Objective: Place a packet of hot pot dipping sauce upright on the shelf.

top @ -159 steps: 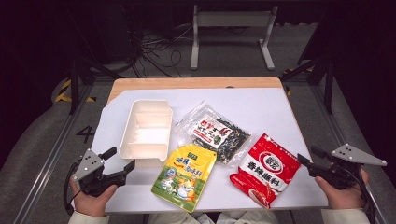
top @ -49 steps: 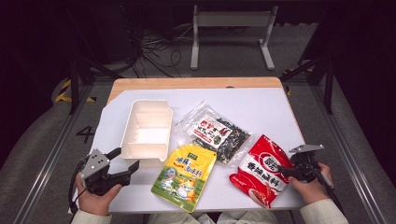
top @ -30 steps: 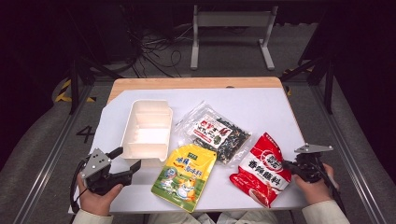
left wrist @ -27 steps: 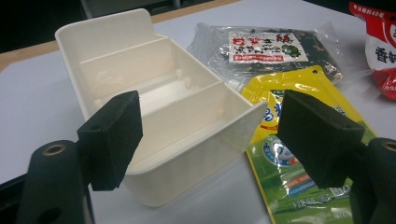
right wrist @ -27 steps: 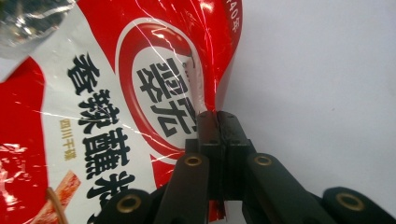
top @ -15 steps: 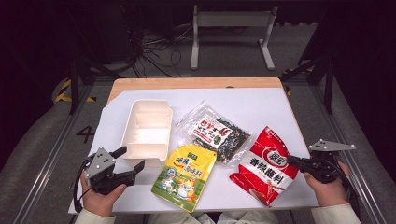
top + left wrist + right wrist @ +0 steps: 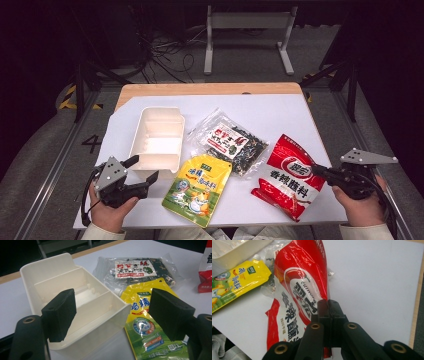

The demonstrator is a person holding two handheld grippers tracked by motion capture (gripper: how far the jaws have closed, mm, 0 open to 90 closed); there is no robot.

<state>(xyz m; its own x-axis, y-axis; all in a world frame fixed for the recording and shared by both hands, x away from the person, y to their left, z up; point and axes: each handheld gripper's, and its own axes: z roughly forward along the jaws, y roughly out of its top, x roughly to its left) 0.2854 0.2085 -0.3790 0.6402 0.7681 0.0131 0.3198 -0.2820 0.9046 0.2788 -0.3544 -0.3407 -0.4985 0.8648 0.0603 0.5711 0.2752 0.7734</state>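
At four o'clock on the table, the right gripper (image 7: 320, 171) pinches the right edge of the red snack bag (image 7: 288, 175), jaws pressed together on the film. My advice: lift slowly, keeping that thin edge from slipping, and clear the yellow pouch (image 7: 199, 187). At eight o'clock, the left gripper (image 7: 145, 170) waits with jaws spread wide, empty, just before the white compartment tray (image 7: 157, 135) at ten o'clock, probably the bag's destination.

White tray (image 7: 156, 136), seaweed bag (image 7: 229, 142) and yellow pouch (image 7: 198, 187) lie on the table (image 7: 280, 110).
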